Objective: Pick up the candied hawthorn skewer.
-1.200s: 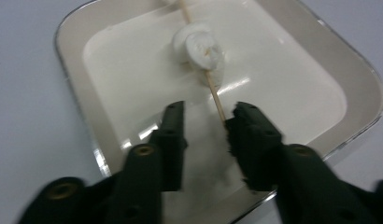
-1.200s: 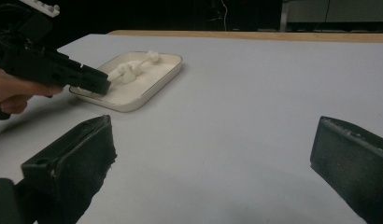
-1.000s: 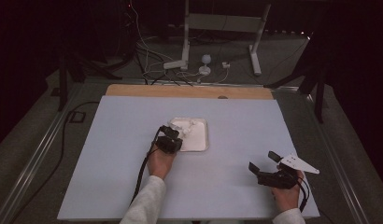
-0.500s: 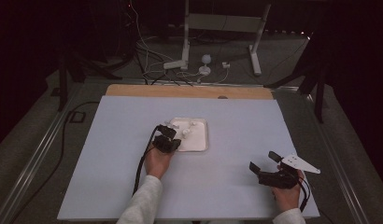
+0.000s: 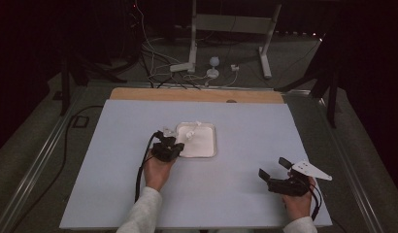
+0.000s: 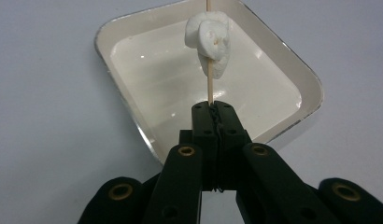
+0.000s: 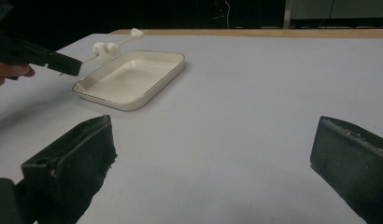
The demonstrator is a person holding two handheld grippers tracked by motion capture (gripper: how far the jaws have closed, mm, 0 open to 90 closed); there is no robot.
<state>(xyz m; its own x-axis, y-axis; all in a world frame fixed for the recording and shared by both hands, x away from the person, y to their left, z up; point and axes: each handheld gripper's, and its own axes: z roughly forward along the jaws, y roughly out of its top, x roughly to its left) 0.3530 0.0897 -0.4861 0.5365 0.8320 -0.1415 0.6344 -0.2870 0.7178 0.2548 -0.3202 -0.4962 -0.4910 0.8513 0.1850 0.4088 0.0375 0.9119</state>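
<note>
My left gripper (image 6: 213, 108) is shut on a thin wooden skewer (image 6: 209, 84) that carries white marshmallows (image 6: 209, 41). The skewer reaches out above the white tray (image 6: 129, 112), near its left side in the high view. From above, the left gripper (image 5: 169, 142) sits at the tray's (image 5: 211, 154) left edge, with the skewer (image 5: 190, 133) slanting up and right. In the right gripper view the skewer (image 7: 116, 45) and its marshmallows hang over the tray's (image 7: 133, 102) far left corner. My right gripper (image 5: 274, 167) stands open near the table's front right, with nothing between its jaws.
A pale blue sheet (image 5: 114, 194) covers the table, with a wooden strip (image 5: 139, 94) at its far edge. Beyond the table stand metal frame legs (image 5: 265, 43) and loose cables (image 5: 153, 53) on the dark floor. A black cable (image 5: 66, 150) hangs off the left side.
My left gripper has drawn slightly back and left with the skewer, lifting a little. The right gripper has kept still.
</note>
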